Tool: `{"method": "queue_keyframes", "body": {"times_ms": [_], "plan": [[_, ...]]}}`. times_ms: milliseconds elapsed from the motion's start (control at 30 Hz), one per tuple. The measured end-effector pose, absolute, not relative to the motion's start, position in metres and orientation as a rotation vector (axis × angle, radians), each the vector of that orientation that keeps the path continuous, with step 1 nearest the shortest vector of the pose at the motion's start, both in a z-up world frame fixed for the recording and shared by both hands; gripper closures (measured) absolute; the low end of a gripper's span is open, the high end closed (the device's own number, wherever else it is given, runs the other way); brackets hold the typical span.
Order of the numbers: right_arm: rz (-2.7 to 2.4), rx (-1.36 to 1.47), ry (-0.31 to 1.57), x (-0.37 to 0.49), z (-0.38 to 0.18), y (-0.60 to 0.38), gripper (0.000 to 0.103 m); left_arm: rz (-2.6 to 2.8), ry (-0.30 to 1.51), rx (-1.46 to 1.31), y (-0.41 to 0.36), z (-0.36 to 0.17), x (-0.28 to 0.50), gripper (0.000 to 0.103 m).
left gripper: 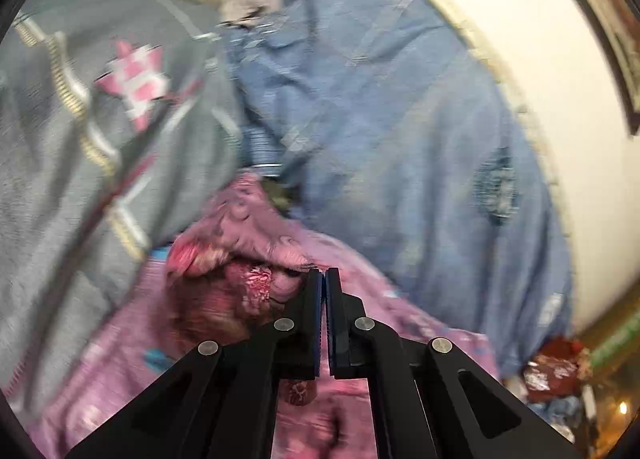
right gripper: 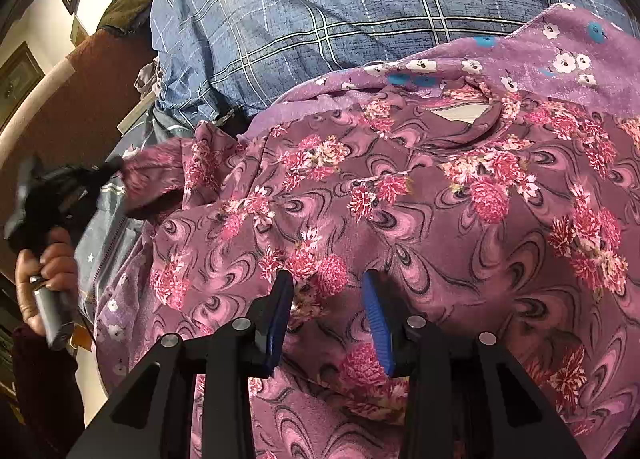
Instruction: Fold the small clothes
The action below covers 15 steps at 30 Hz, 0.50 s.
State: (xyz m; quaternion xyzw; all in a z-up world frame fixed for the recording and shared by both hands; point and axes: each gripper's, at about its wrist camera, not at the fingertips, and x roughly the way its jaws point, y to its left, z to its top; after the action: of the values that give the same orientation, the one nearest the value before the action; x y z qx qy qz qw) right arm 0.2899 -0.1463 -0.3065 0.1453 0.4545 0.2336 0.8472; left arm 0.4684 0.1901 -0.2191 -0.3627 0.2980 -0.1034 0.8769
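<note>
1. The right gripper [right gripper: 326, 279] rests on the floral garment [right gripper: 400, 199], jaws part-spread with a ridge of the pink-flowered cloth bunched between the blue pads [right gripper: 378, 323]; whether they truly pinch it is unclear.
2. At the garment's left edge, the left gripper [left gripper: 324, 273], jaws pressed together, pinches a sleeve end, held by a person's hand [right gripper: 44, 263].
3. The garment lies spread on a purple blossom-print sheet [right gripper: 560, 55].
4. Beyond sits a blue checked pillow [right gripper: 300, 11] and a grey star-print cloth [left gripper: 80, 139].
</note>
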Motion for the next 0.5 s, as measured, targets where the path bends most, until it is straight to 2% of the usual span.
{"method": "queue_keyframes", "body": {"times_ms": [167, 233, 300, 433, 467, 500], "plan": [[0.647, 0.515, 0.945, 0.289, -0.297, -0.156, 0.063, -0.35, 0.575, -0.74, 0.156, -0.191, 0.451, 0.103], [0.746, 0.616, 0.899, 0.284, -0.287, -0.16, 0.055, -0.4, 0.573, -0.732, 0.142, -0.185, 0.447, 0.103], [0.835, 0.721, 0.846, 0.279, -0.278, -0.165, 0.033, -0.462, 0.571, -0.721, 0.125, -0.18, 0.441, 0.103], [0.932, 0.964, 0.785, 0.275, -0.276, -0.182, 0.021, -0.531, 0.587, -0.677, 0.095, -0.179, 0.443, 0.103], [0.92, 0.986, 0.792, 0.277, -0.278, -0.184, 0.015, -0.536, 0.603, -0.658, 0.086, -0.18, 0.448, 0.103], [0.891, 1.007, 0.819, 0.281, -0.283, -0.186, 0.015, -0.525, 0.631, -0.629, 0.078, -0.182, 0.45, 0.103]]}}
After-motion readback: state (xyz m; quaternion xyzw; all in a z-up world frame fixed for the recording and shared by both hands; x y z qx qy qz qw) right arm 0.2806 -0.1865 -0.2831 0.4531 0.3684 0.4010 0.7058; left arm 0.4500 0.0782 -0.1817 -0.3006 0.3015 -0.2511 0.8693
